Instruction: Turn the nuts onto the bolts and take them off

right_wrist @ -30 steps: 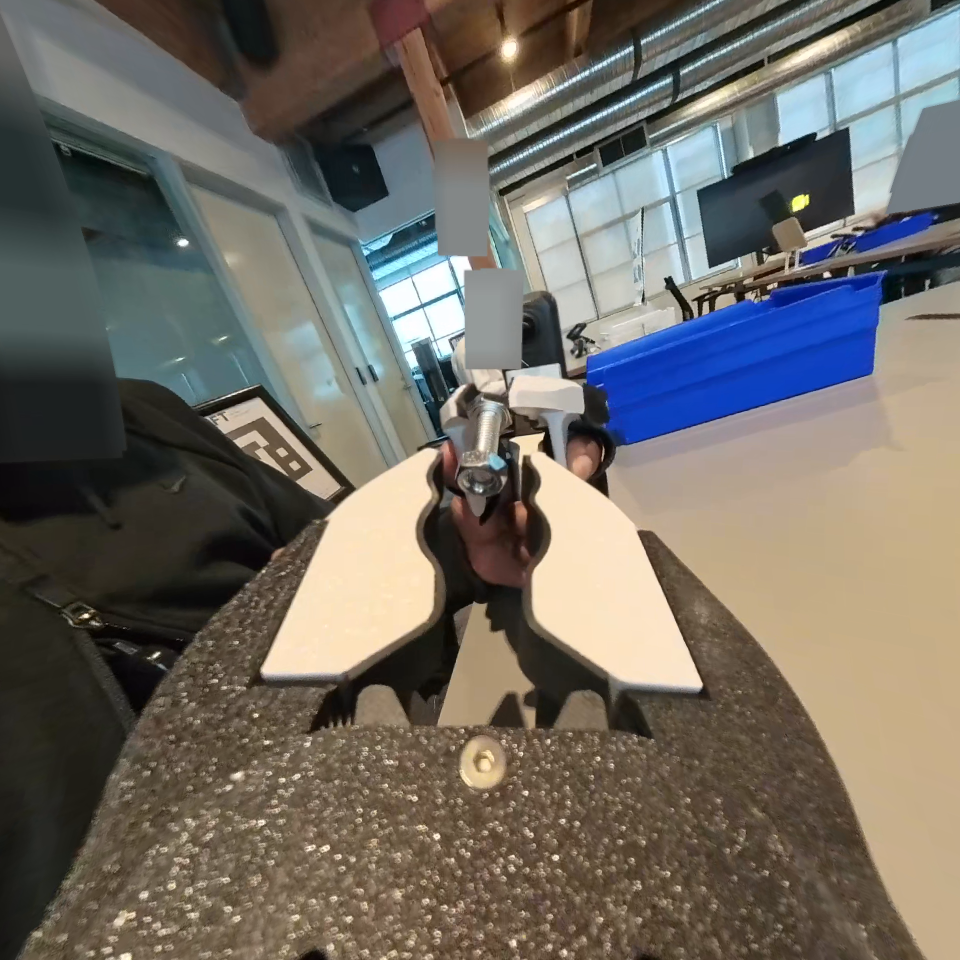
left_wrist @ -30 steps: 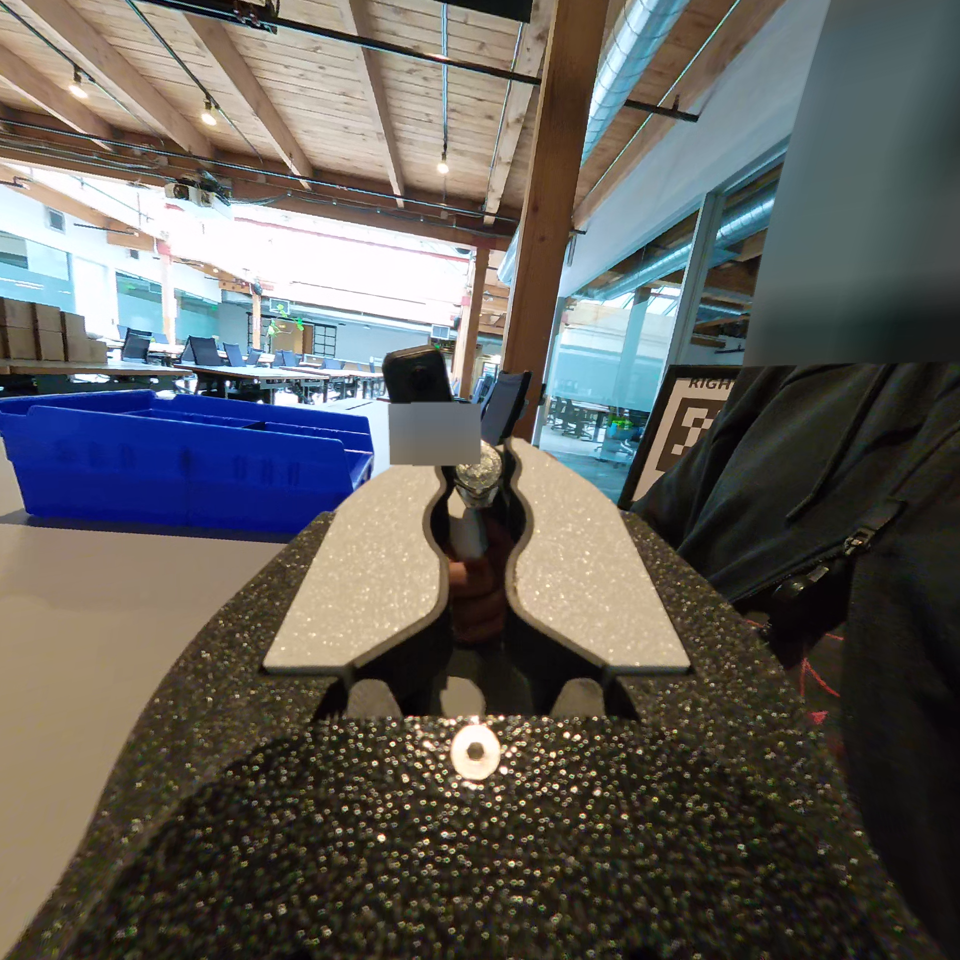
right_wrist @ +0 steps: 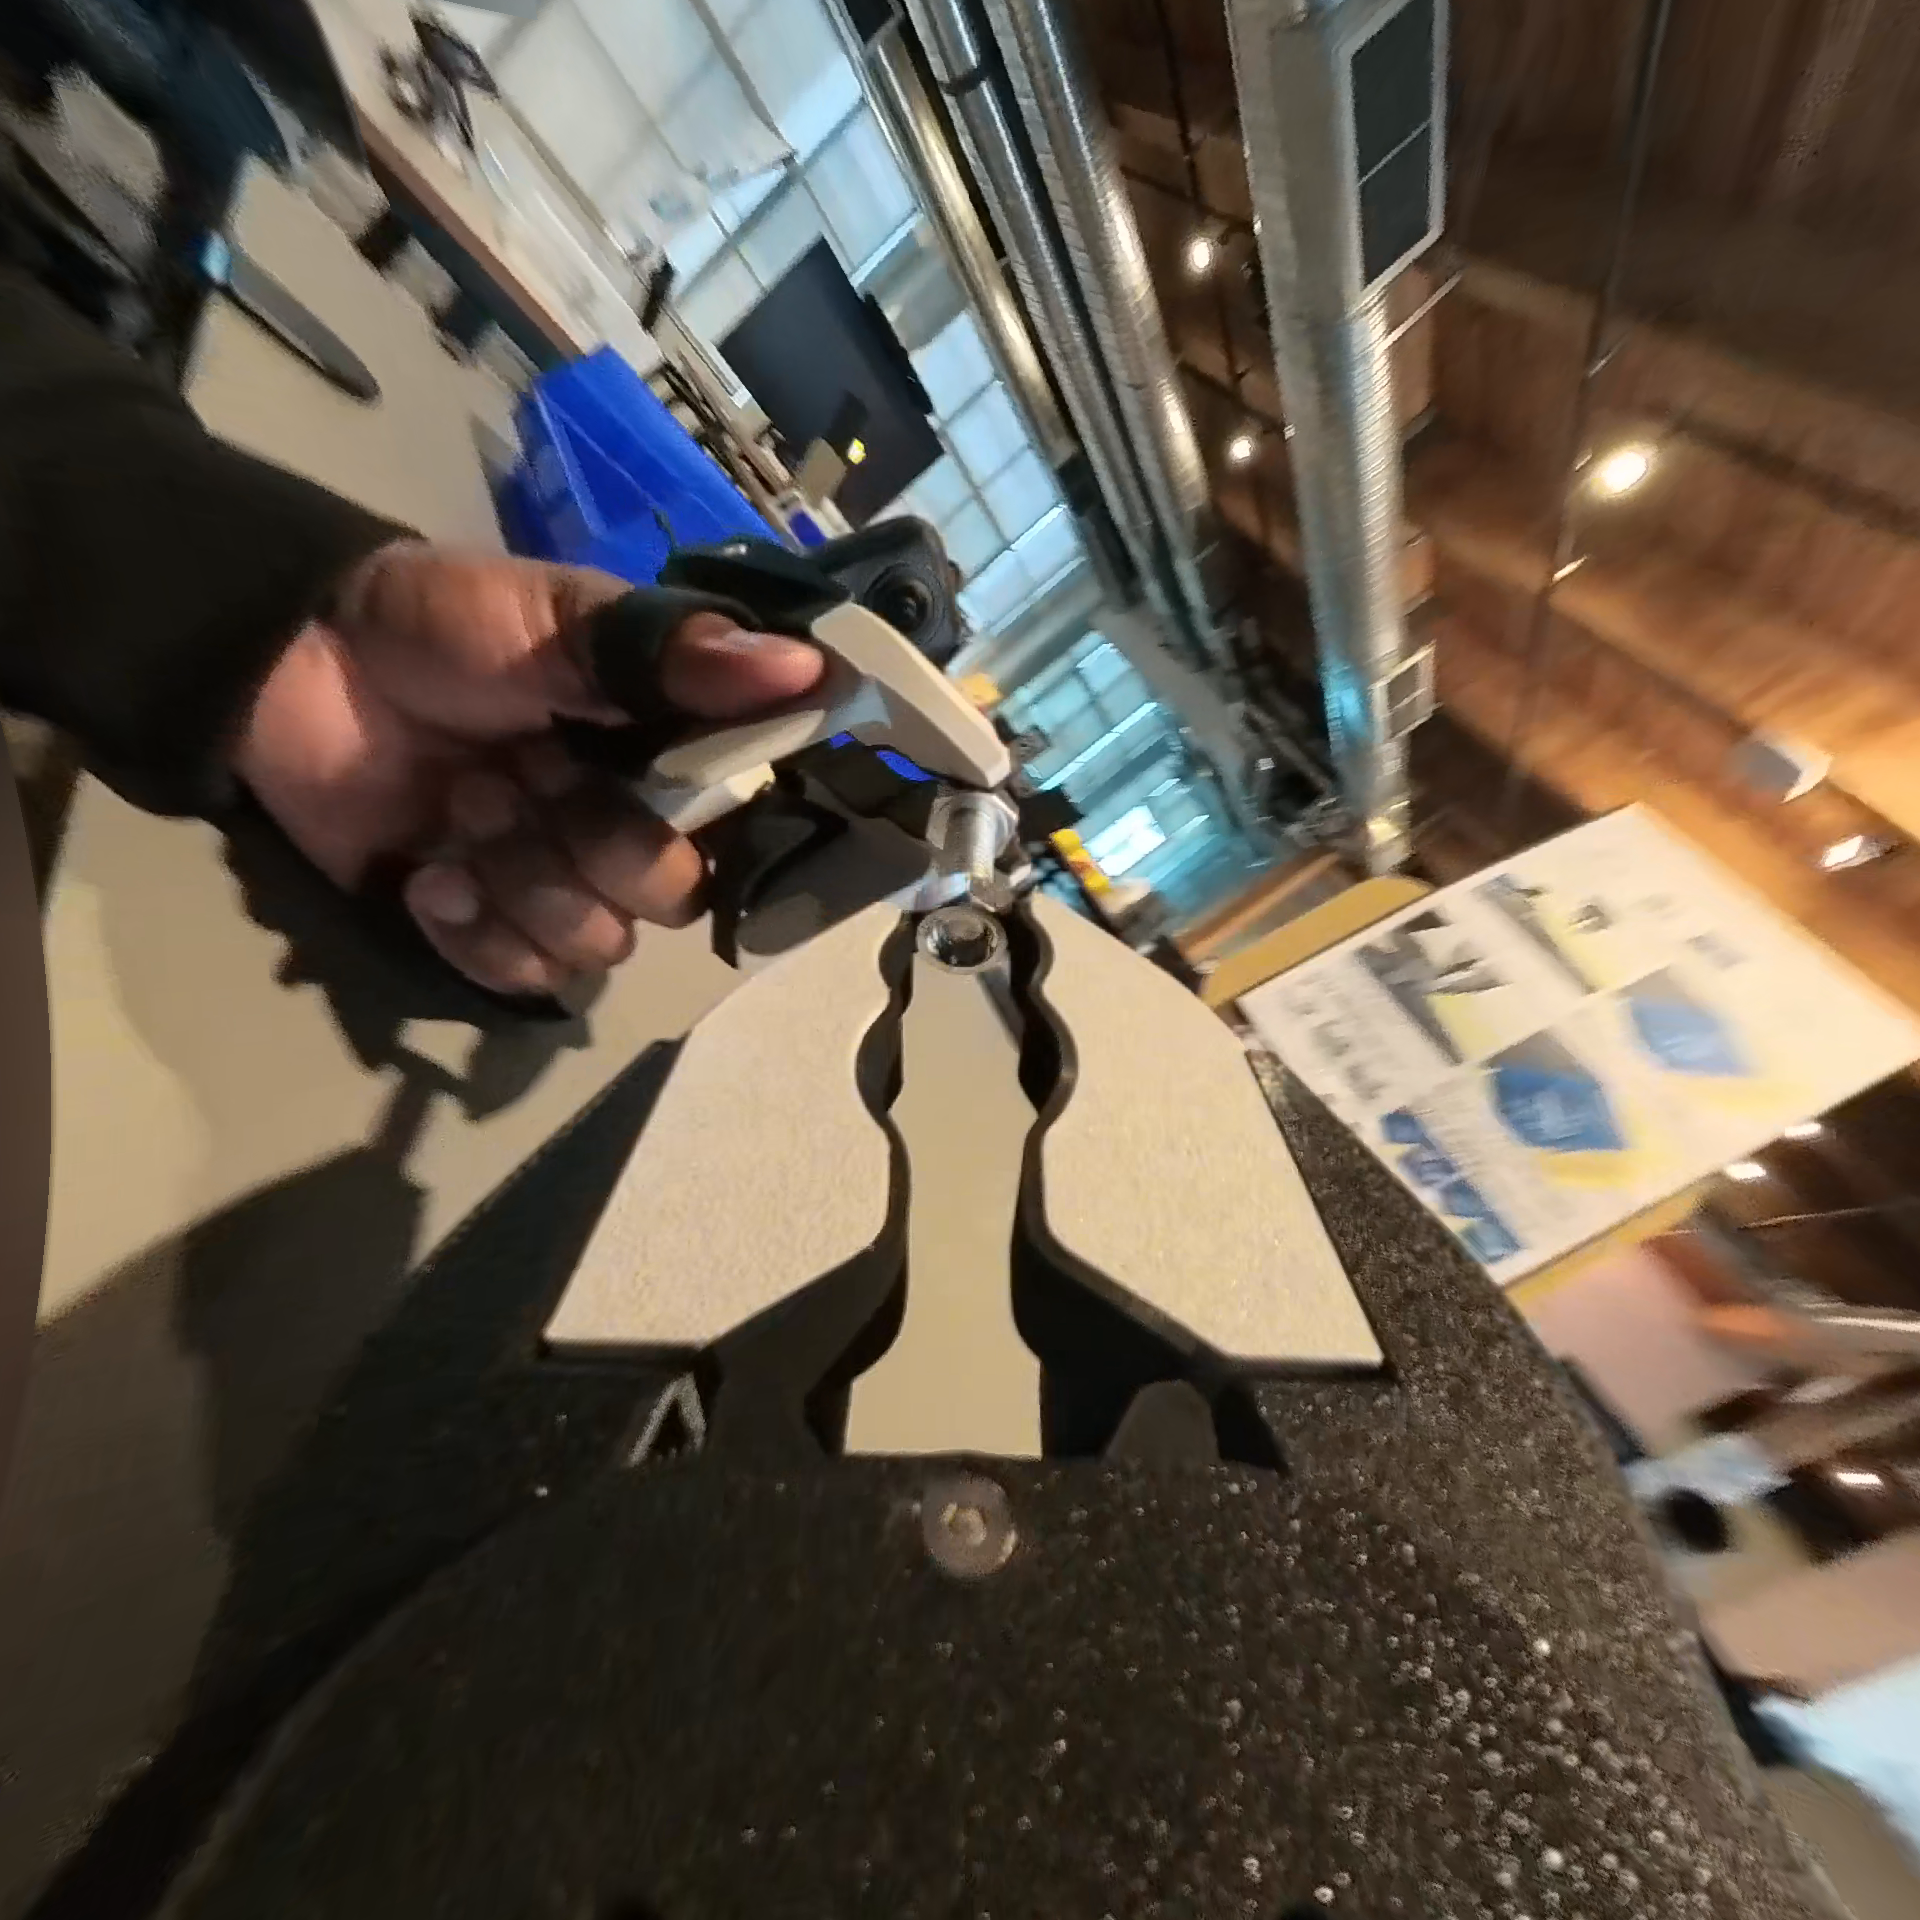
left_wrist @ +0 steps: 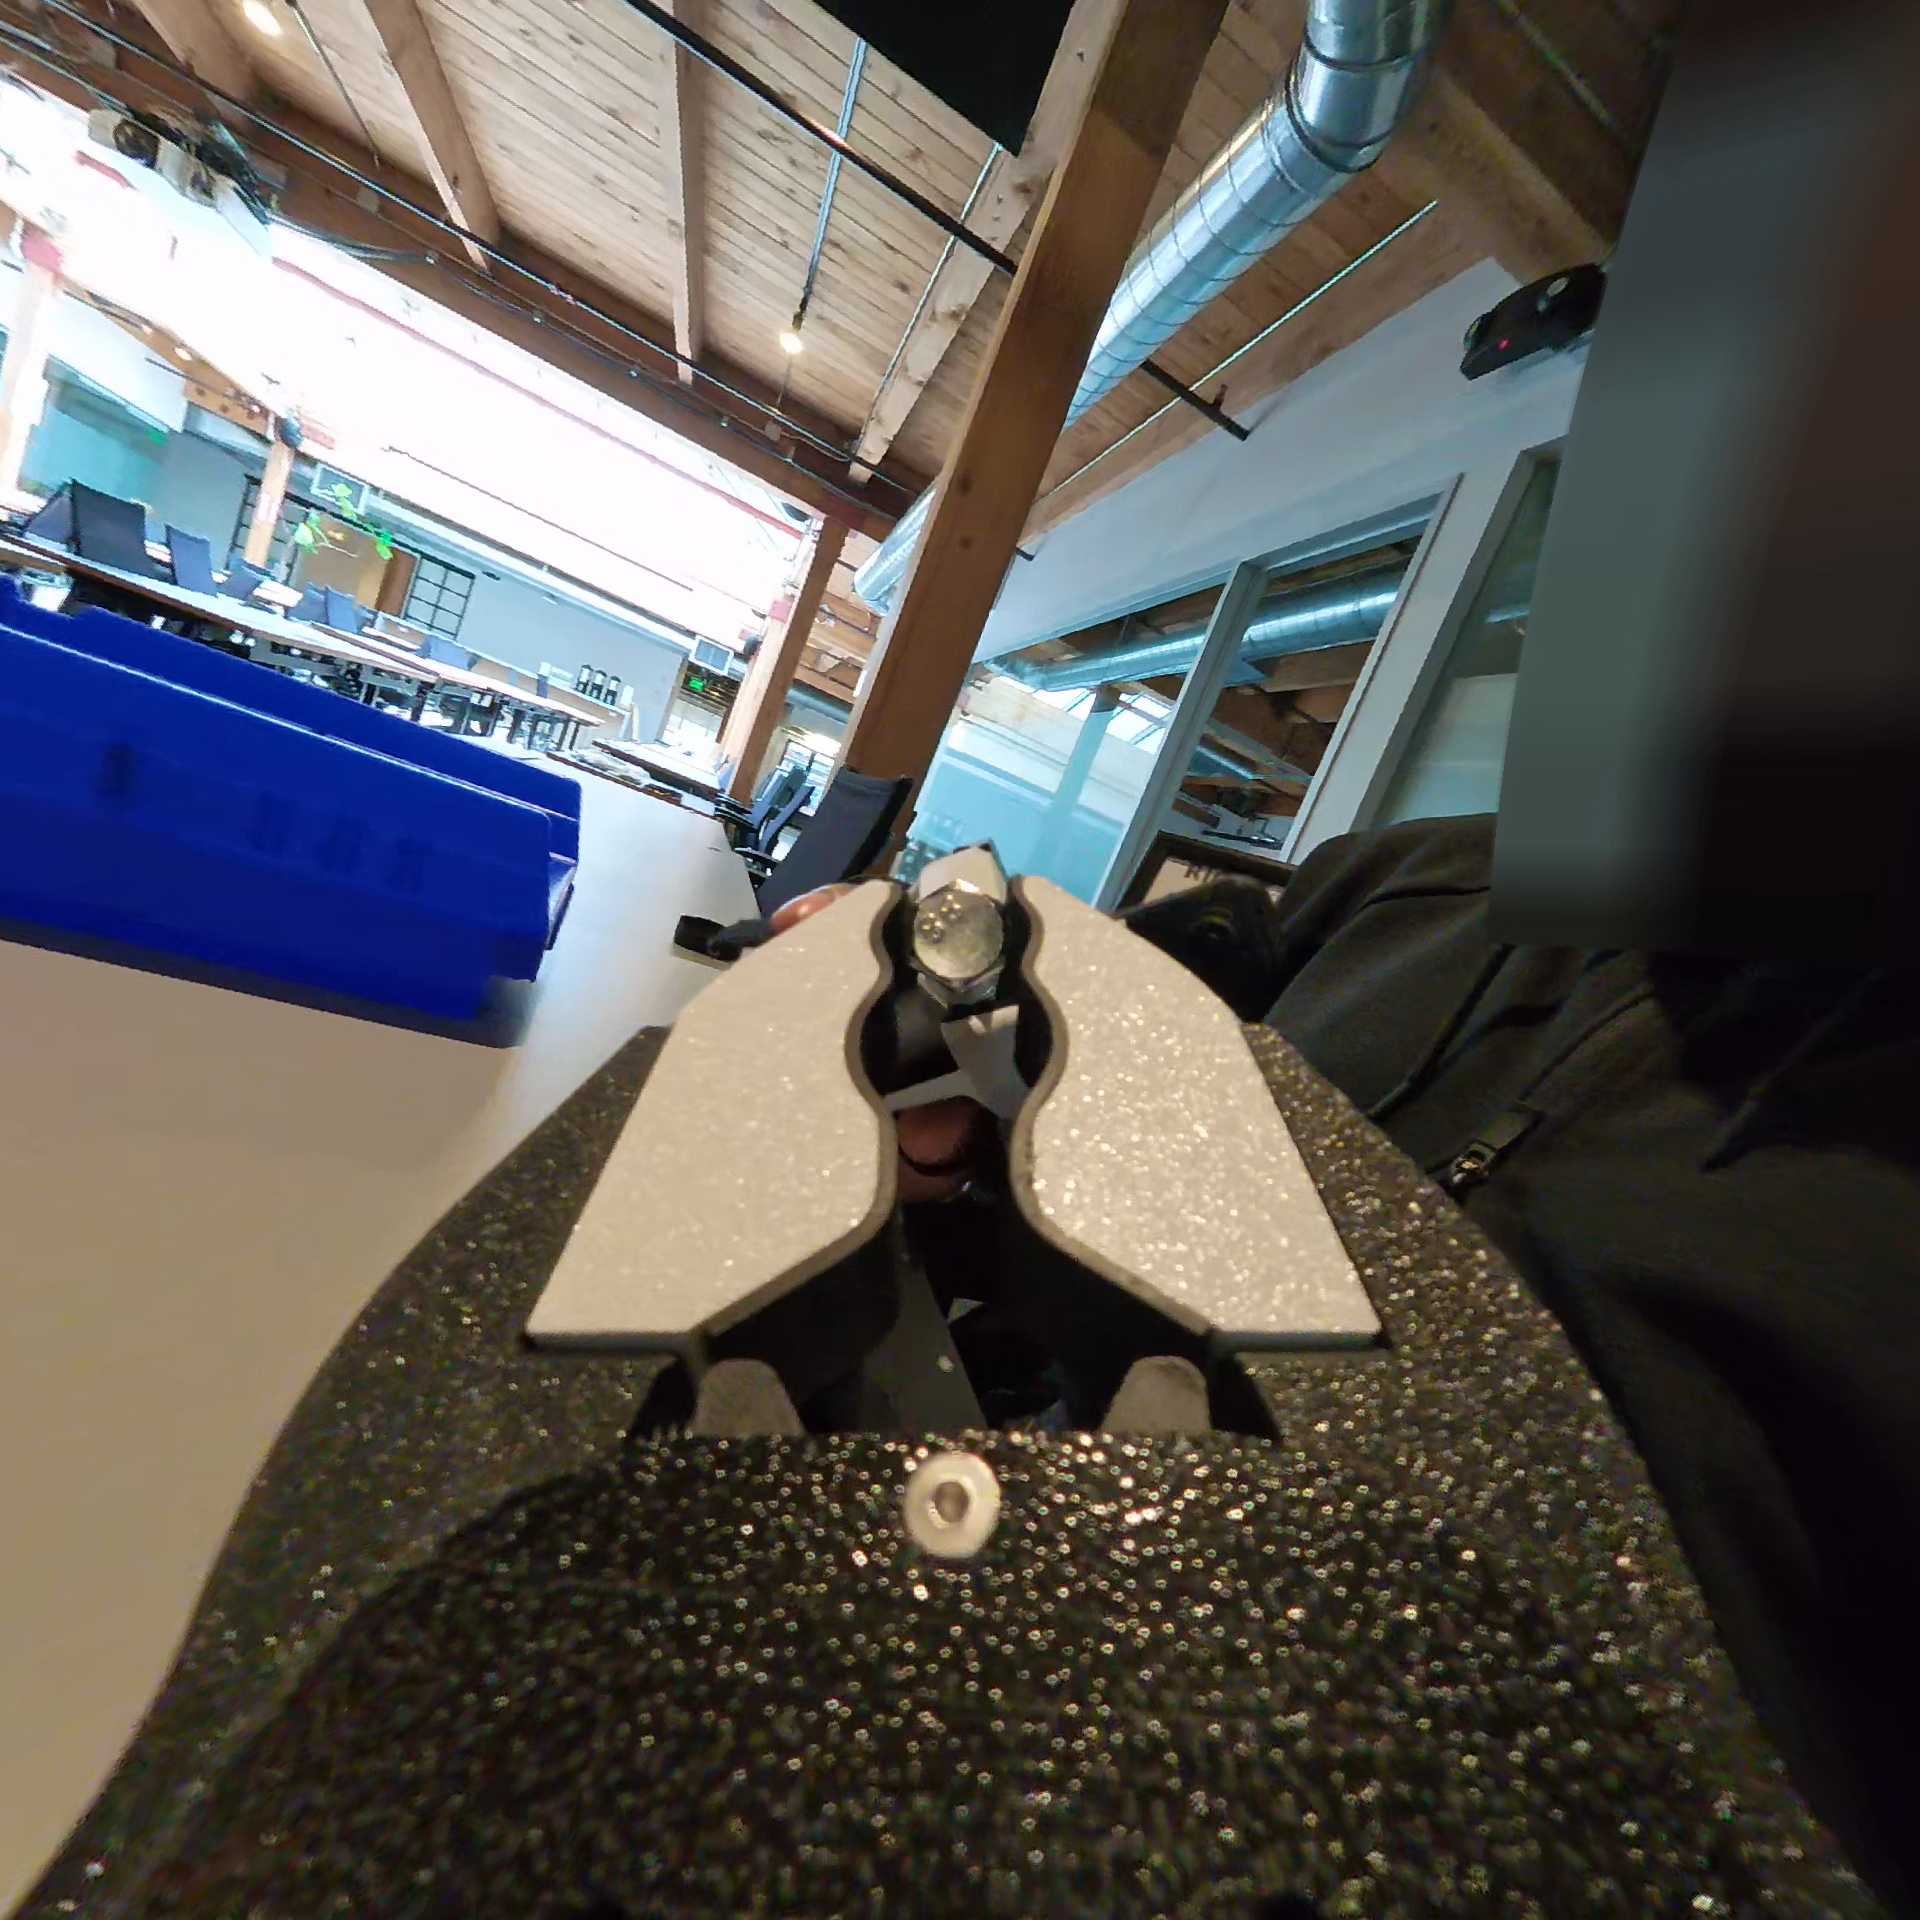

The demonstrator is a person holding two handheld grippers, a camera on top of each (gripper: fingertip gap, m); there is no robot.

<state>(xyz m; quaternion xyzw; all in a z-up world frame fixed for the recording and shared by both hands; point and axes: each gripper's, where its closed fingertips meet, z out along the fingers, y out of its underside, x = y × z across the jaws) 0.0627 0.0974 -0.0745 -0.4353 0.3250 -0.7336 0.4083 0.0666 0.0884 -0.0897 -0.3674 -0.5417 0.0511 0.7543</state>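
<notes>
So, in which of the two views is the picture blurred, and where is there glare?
Right wrist view: strong motion blur on the ceiling, the poster and the table edge; the nut at the jaws is fairly sharp. Left wrist view: mostly sharp, only the blue bin is a little smeared; the bright hall behind is overexposed, and the bolt head shows small glare spots.

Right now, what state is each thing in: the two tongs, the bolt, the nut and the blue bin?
left tongs: shut on the bolt's hex head.
right tongs: shut on the nut.
bolt: held in the air.
nut: at the bolt's threaded end; how far on, cannot tell.
blue bin: resting on the table, contents hidden.
</notes>
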